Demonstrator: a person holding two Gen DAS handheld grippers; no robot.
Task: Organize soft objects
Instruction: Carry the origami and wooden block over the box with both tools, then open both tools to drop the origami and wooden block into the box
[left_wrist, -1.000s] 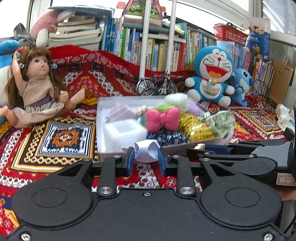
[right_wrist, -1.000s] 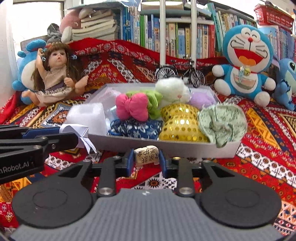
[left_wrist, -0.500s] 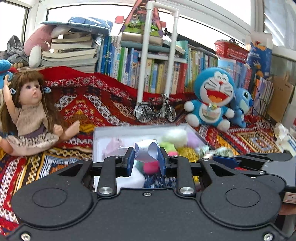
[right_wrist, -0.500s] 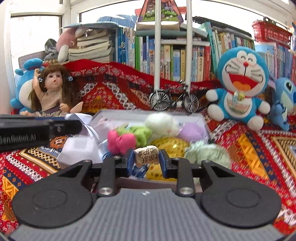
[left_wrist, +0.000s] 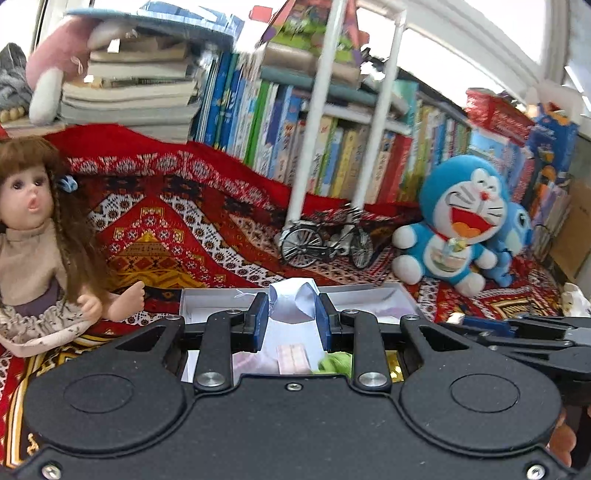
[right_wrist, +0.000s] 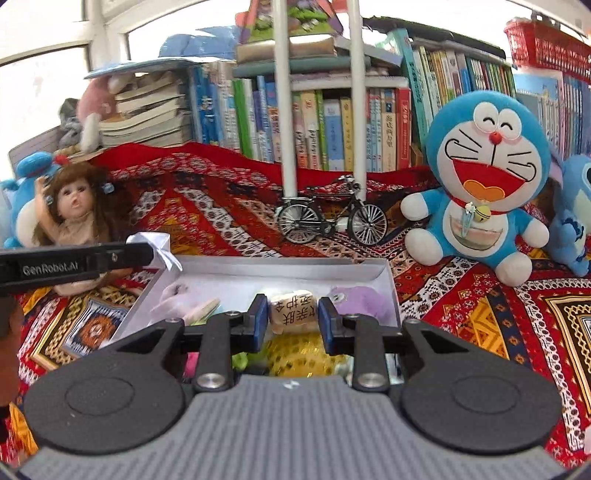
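My left gripper (left_wrist: 291, 314) is shut on a small white folded soft piece (left_wrist: 291, 301) and hangs over the white box (left_wrist: 373, 291). My right gripper (right_wrist: 291, 317) is shut on a beige mini cushion with dark characters (right_wrist: 293, 311), also above the white box (right_wrist: 258, 265). In the right wrist view the left gripper (right_wrist: 147, 253) comes in from the left over the box's near-left corner, the white piece (right_wrist: 164, 247) at its tip. Inside the box lie a purple plush (right_wrist: 362, 299), a gold sequined piece (right_wrist: 295, 354) and pink and green items, mostly hidden by the grippers.
A doll (left_wrist: 33, 236) sits left of the box on the red patterned cloth (left_wrist: 177, 229). A model bicycle (right_wrist: 330, 218) and two white poles stand behind it. A blue cat plush (right_wrist: 484, 184) and another blue plush sit at the right. Books line the back.
Both grippers rose and moved forward from in front of the box to over it, each still holding its piece. The box's contents have slid under the grippers.
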